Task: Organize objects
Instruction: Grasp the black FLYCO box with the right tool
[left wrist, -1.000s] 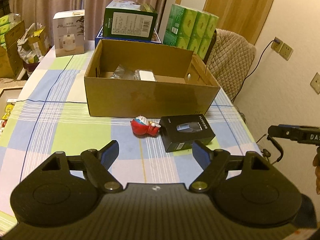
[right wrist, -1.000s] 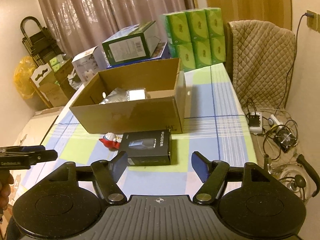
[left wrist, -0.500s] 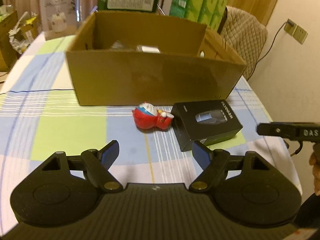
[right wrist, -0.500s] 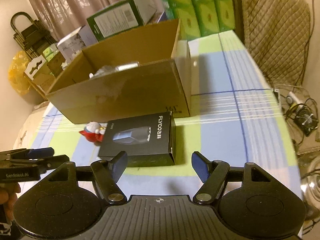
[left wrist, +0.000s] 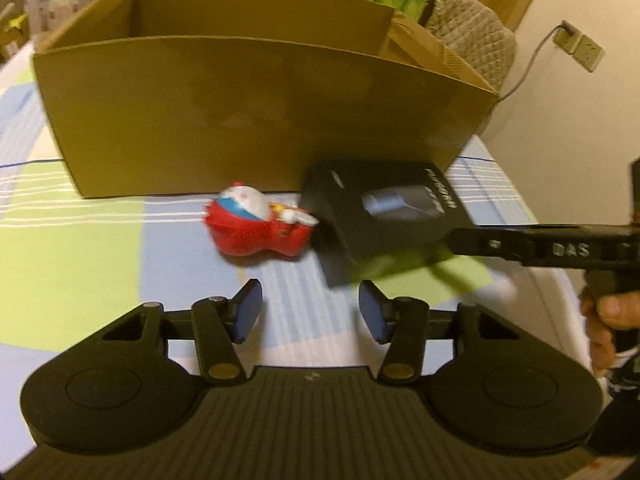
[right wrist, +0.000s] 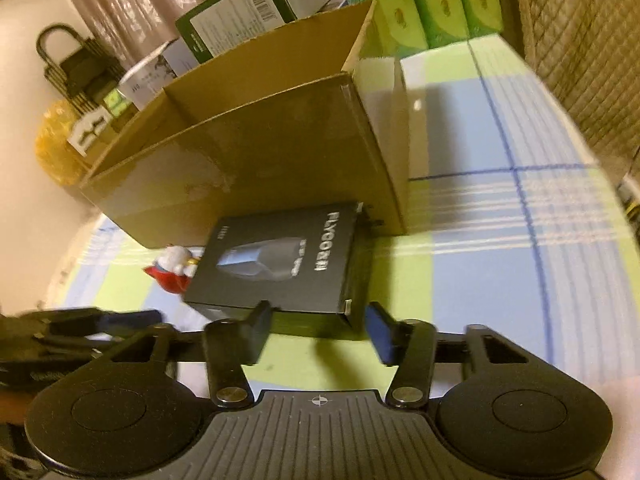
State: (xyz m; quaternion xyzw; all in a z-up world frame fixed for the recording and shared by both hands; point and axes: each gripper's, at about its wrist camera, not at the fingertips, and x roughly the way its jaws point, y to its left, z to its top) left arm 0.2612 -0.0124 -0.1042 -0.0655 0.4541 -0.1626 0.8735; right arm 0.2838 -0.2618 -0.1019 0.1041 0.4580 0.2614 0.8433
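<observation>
the checked table [left wrist: 76, 248] carries a cardboard box [left wrist: 256, 112] at 12 o'clock. before its front wall lies a black carton [right wrist: 280, 260], with a red toy figure [left wrist: 256, 224] touching it at 9 o'clock. the right gripper [right wrist: 318, 330] and left gripper [left wrist: 310, 312] have just been closing, part open, nothing gripped.

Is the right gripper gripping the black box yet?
Apart. In the right wrist view the right gripper has been closing, but its pads sit just short of the black box.

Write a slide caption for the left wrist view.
Open left claw nears red toy and black box before cardboard box.
</observation>
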